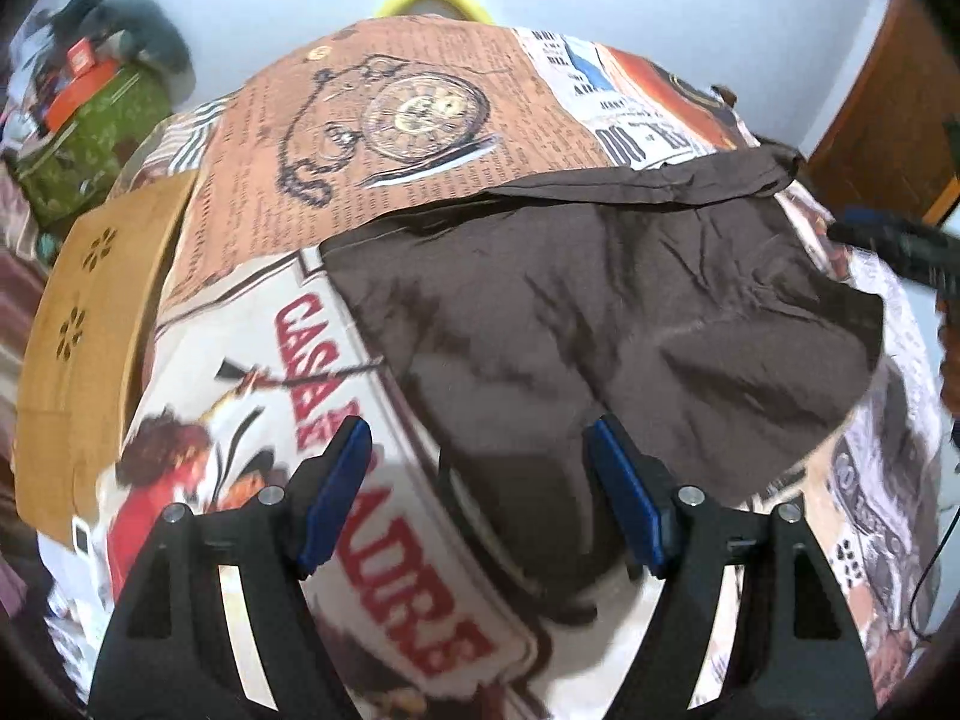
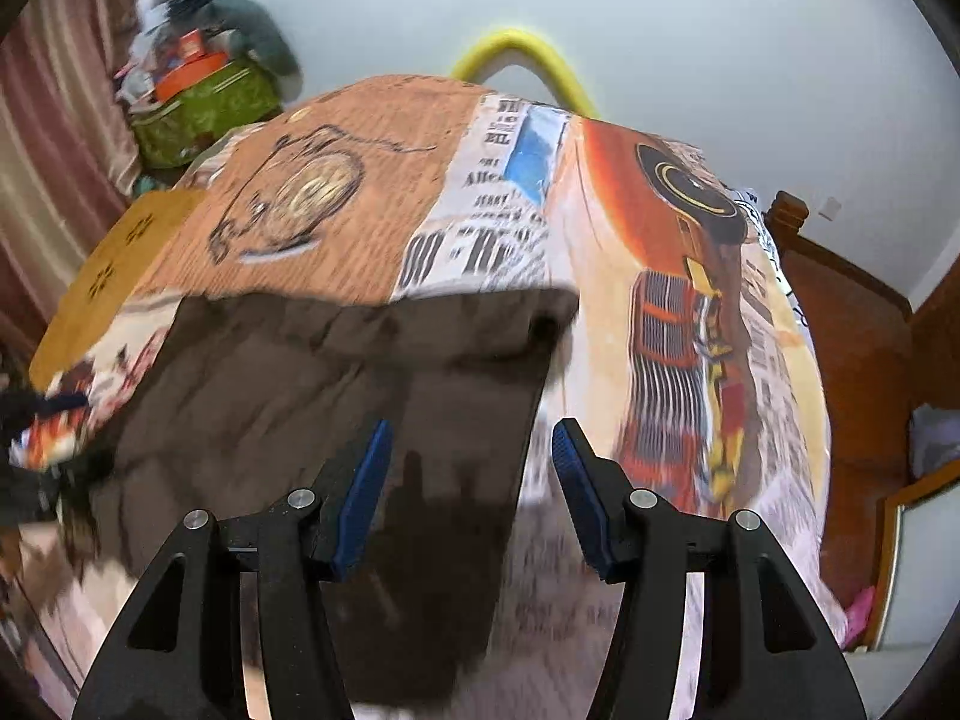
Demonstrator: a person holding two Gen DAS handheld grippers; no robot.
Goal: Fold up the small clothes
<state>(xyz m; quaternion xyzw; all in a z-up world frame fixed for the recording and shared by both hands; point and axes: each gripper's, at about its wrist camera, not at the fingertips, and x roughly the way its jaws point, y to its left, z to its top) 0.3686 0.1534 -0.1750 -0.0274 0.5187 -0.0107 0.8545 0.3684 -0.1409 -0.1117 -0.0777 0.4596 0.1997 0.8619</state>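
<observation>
From my left gripper, jaws spread and empty, the way ahead runs over flat printed bedcover, with only the low brown garment lying across it. The wooden board hems in the left edge, and the green bag piled with clutter stands beyond it. The other tool pokes in from the right, over the garment's edge. My right gripper, also spread, has open cover to its right up to the wooden bed frame. A yellow tube arches behind the far edge.
</observation>
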